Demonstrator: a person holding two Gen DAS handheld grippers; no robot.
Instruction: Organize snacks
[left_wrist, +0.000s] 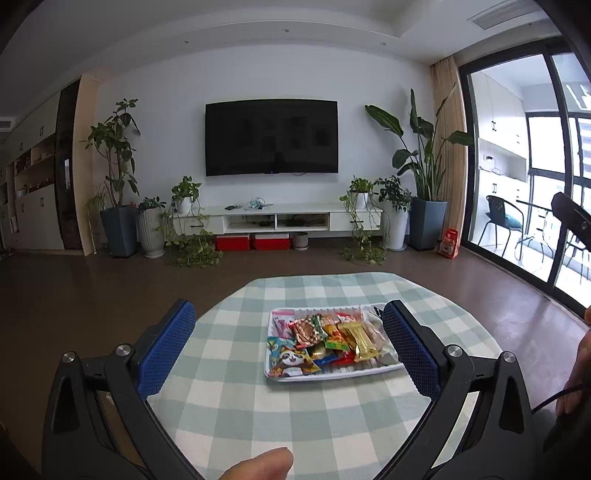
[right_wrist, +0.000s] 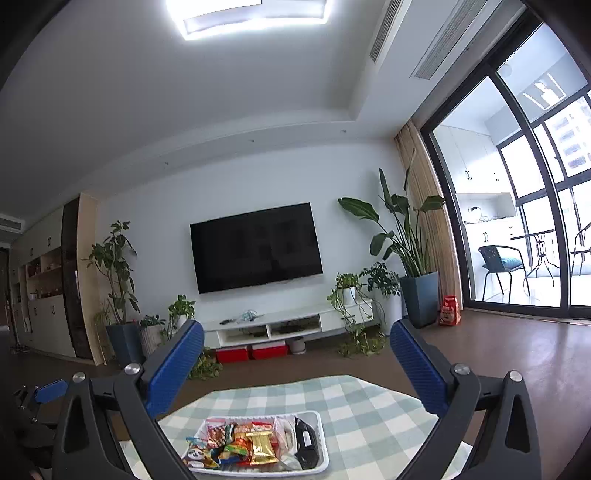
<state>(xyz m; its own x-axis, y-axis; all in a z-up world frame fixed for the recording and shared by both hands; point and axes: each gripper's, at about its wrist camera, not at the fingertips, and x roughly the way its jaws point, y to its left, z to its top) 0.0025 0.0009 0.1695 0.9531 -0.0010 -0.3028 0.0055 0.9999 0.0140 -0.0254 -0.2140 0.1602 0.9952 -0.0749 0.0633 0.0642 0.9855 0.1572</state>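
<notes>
A white tray (left_wrist: 325, 376) sits on a table with a green-and-white checked cloth (left_wrist: 258, 406). It holds several wrapped snacks, among them a panda packet (left_wrist: 291, 360) and a gold packet (left_wrist: 364, 341). My left gripper (left_wrist: 289, 308) hovers open above and in front of the tray with nothing between its blue pads. My right gripper (right_wrist: 297, 326) points level over the table, open and empty. Below it lies the tray (right_wrist: 322, 435), where a gold packet (right_wrist: 262, 448) and a black packet (right_wrist: 306, 441) show. One blue pad (right_wrist: 50, 392) of the left gripper shows at the far left.
A thumb (left_wrist: 258, 465) and a hand (left_wrist: 580, 369) sit at the frame edges. Beyond the table lies brown floor (left_wrist: 110, 288). On the far wall are a television (left_wrist: 271, 137), a white cabinet (left_wrist: 280, 218) and potted plants (left_wrist: 118, 221). Glass doors (left_wrist: 517, 184) stand on the right.
</notes>
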